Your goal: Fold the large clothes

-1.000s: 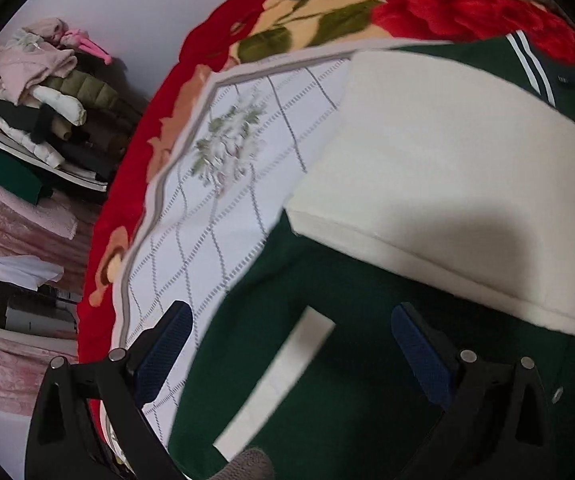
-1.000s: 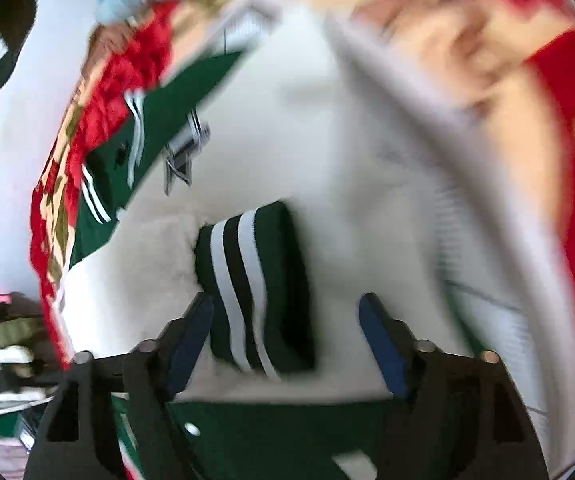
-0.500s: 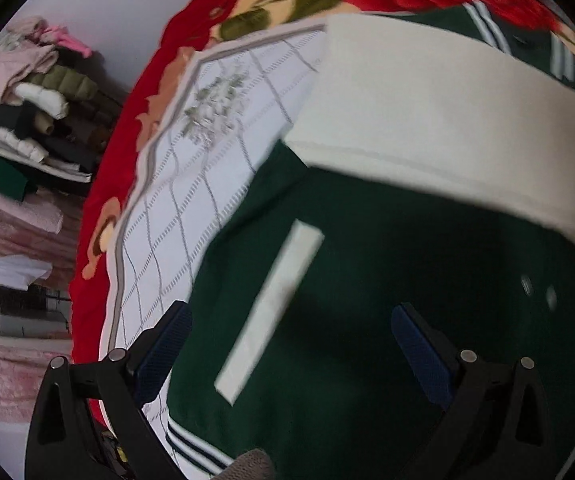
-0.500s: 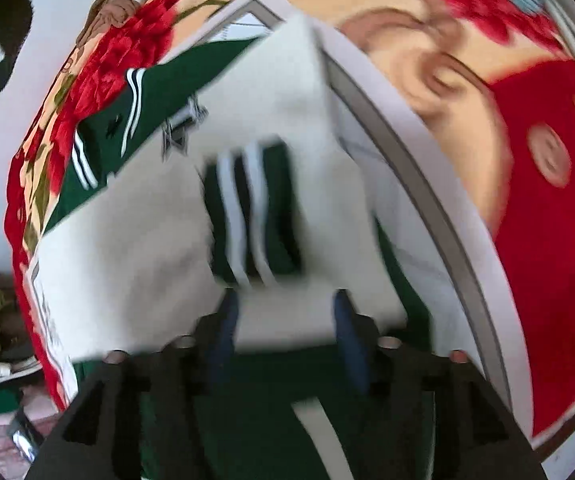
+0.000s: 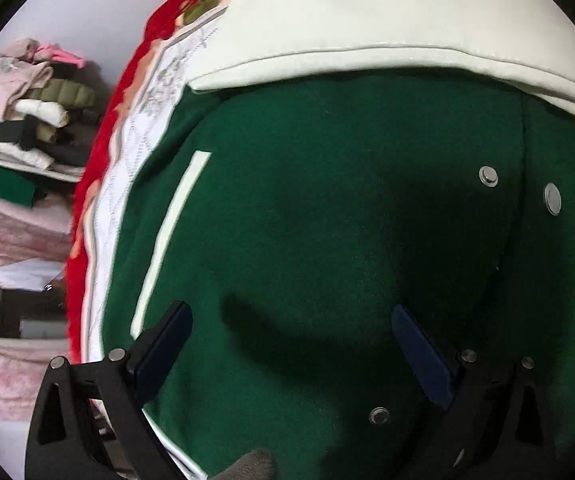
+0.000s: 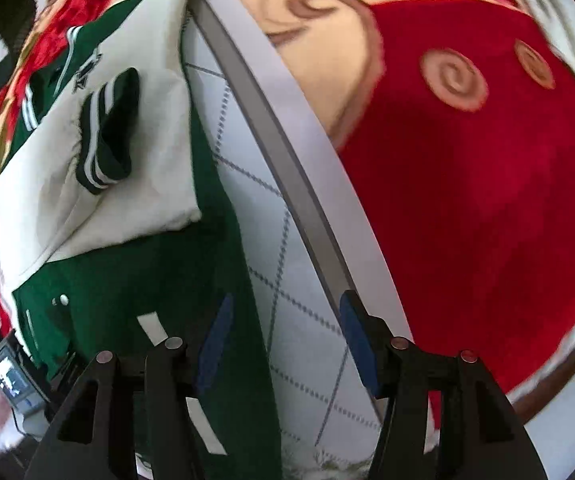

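Observation:
A green varsity jacket (image 5: 327, 220) with cream sleeves (image 5: 387, 20) lies on the bed, front side up, showing snap buttons (image 5: 488, 176) and a white pocket strip (image 5: 167, 240). My left gripper (image 5: 289, 312) hangs open close above the green front, with nothing between its fingers. In the right wrist view both cream sleeves (image 6: 87, 200) lie folded across the chest, the striped cuff (image 6: 107, 136) on top. My right gripper (image 6: 286, 300) stands open over the jacket's right side edge (image 6: 243, 320), its left finger above green cloth, its right finger above the sheet.
The jacket rests on a white quilted sheet (image 6: 299, 320) over a red floral blanket (image 6: 467, 180). A pile of folded clothes (image 5: 31, 112) sits off the bed's left side. A small lit screen (image 6: 9, 376) shows at the lower left.
My left gripper has sunk closer to the green front, toward the lower snaps. My right gripper has slid away from the striped cuff to the jacket's right edge.

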Demonstrator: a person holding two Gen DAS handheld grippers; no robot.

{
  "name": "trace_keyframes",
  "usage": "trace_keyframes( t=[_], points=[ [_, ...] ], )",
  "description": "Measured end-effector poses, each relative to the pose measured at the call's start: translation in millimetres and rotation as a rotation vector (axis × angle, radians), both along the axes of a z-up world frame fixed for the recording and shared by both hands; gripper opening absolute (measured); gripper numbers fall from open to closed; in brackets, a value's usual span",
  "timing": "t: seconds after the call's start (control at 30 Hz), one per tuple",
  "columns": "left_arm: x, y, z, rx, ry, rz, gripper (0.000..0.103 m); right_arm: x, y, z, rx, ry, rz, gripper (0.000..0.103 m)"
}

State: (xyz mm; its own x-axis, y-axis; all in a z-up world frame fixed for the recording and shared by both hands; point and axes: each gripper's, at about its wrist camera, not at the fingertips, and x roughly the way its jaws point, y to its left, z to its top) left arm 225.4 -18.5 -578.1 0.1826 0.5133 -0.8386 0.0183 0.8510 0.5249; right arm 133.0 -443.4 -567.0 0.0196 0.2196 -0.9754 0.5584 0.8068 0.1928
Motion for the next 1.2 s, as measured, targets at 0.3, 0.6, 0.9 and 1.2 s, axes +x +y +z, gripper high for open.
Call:
trace_keyframes(
  t=[0.3, 0.6, 0.9, 1.2],
  points=[
    [-90.4, -102.0, 72.8, 0.286, -0.073, -0.052, 0.103, 17.3, -35.3, -10.9, 0.143, -0.002, 0.216, 0.058],
    [-196.6, -233.6, 56.7, 0.344, -0.011, -0.091, 0.103, -15.3, -94.3, -38.5, 0.079, 0.091, 0.35, 0.058],
    [-203.6, -264.8, -5.5, 0.405, 0.094, -0.095, 0.103, -3.9, -103.5, -53.3, 0.046, 0.128, 0.43, 0.058],
    [-144.4, -193.2, -11.0, 0.427, 0.02, 0.079, 0.103, 59.8, -76.0, -63.5, 0.192, -0.054, 0.416, 0.061]
  ],
)
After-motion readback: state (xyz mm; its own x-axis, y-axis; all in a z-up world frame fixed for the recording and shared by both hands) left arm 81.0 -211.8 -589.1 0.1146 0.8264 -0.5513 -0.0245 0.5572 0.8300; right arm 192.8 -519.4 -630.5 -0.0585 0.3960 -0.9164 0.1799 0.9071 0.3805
